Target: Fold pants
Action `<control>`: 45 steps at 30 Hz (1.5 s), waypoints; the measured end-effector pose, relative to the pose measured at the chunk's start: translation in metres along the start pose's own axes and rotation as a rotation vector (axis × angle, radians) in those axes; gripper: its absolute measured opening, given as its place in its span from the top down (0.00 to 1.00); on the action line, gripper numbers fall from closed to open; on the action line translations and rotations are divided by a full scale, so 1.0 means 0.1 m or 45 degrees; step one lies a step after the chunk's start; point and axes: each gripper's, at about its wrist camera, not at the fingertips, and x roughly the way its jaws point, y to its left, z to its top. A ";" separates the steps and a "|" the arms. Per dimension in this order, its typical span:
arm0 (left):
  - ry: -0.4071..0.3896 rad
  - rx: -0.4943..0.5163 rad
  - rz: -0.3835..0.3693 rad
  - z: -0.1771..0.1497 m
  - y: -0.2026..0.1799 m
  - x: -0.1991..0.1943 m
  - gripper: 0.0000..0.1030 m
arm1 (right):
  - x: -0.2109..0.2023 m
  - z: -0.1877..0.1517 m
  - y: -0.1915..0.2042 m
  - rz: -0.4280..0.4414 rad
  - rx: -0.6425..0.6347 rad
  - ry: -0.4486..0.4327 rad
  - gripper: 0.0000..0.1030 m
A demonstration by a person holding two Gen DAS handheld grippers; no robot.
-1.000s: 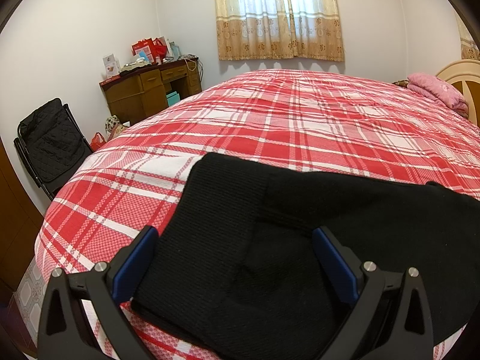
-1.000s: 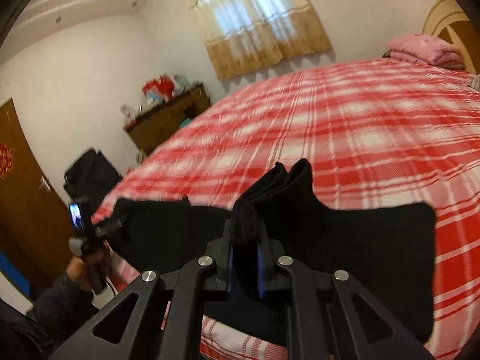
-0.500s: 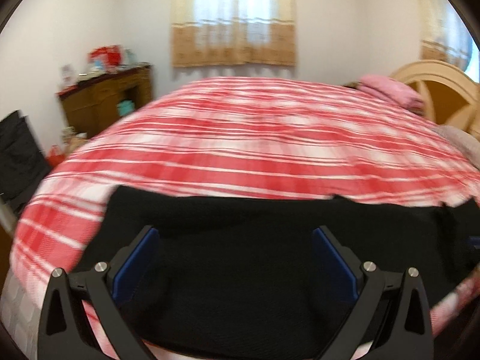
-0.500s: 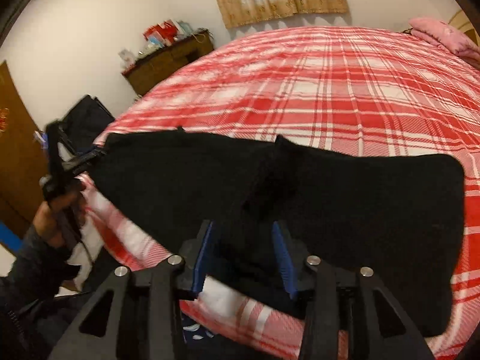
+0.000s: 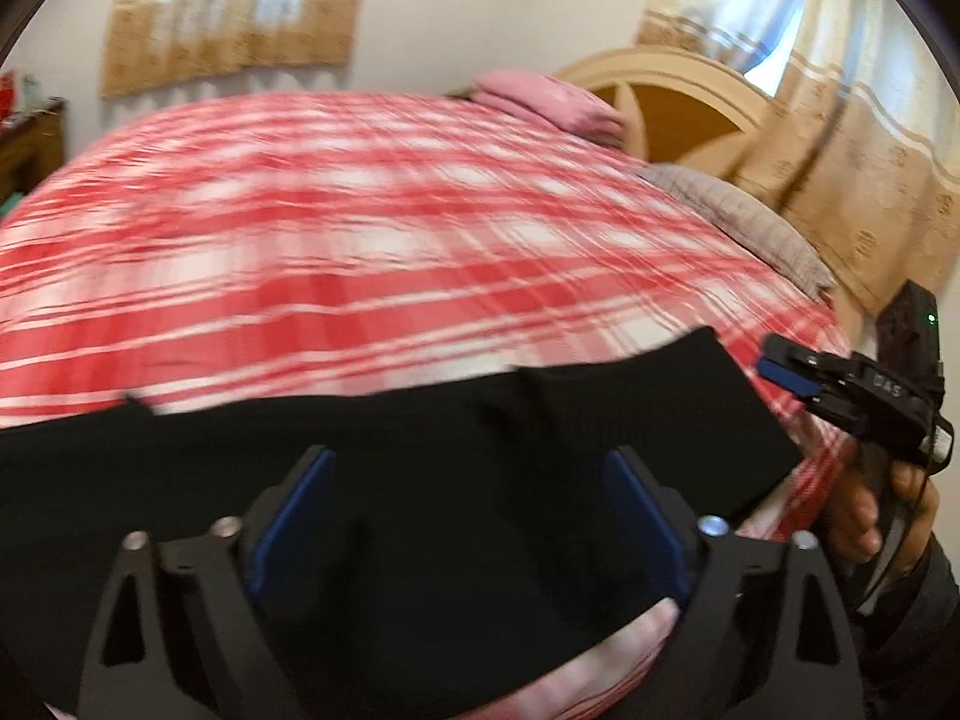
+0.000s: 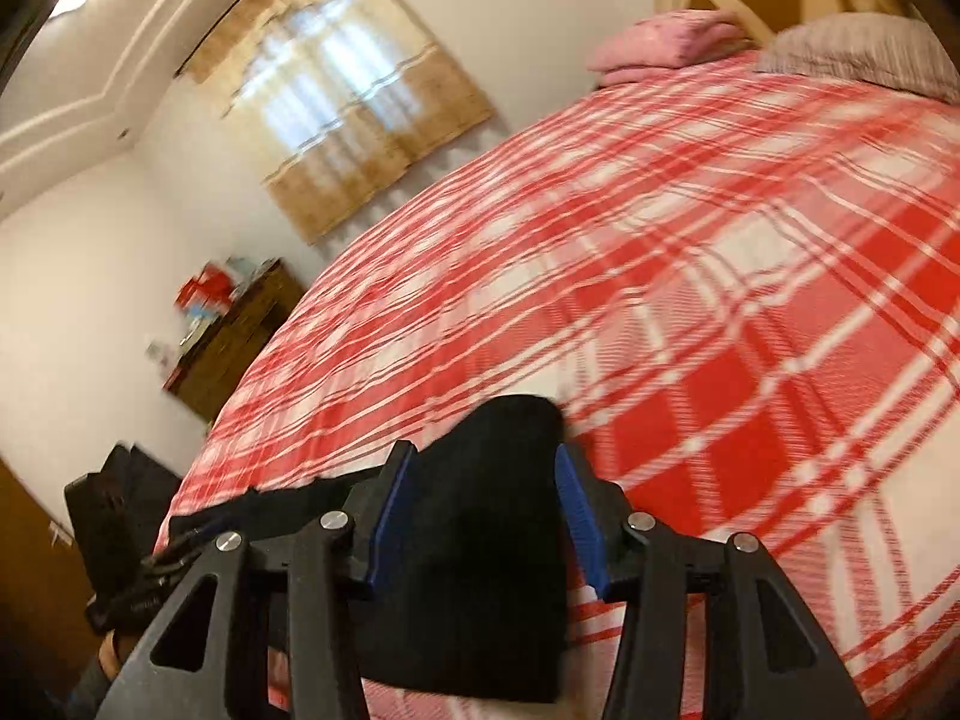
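Left wrist view, pants: the black pants [image 5: 420,480] lie across the lower frame on the red plaid bed [image 5: 360,240].
Left wrist view, left gripper [image 5: 468,516]: jaws wide, just been closing a little; cloth lies between the pads, apparently unpressed, though blur hampers this.
Left wrist view, right gripper [image 5: 780,366]: at right edge, just beside the pants' end.
Right wrist view, right gripper [image 6: 486,516]: jaws partly apart, just been opening; the pants [image 6: 480,570] sit between them, at lower centre.

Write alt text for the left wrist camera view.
Open left gripper hovers over black pants lying on a red plaid bedspread. At right, a hand holds the right gripper beside the pants' end.
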 end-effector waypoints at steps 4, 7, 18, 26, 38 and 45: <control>0.097 0.016 -0.045 0.00 -0.22 0.26 0.30 | -0.04 0.01 -0.09 -0.009 0.050 -0.022 0.52; 0.139 -0.008 -0.053 -0.05 -0.29 0.38 0.42 | -0.07 -0.01 -0.10 -0.017 0.041 -0.042 0.51; 0.069 -0.072 -0.105 -0.02 -0.21 0.15 0.87 | -0.09 -0.05 -0.09 -0.038 0.043 -0.076 0.51; 0.103 -0.117 -0.036 -0.01 0.05 0.07 0.88 | -0.10 -0.13 0.26 0.059 -0.161 -0.053 0.51; 0.102 -0.069 0.117 -0.17 0.06 0.15 0.54 | 0.36 -0.47 0.51 0.026 -0.402 0.269 0.50; 0.060 -0.070 0.209 -0.21 0.30 -0.02 0.31 | 0.27 -0.52 0.80 0.073 -0.519 0.186 0.47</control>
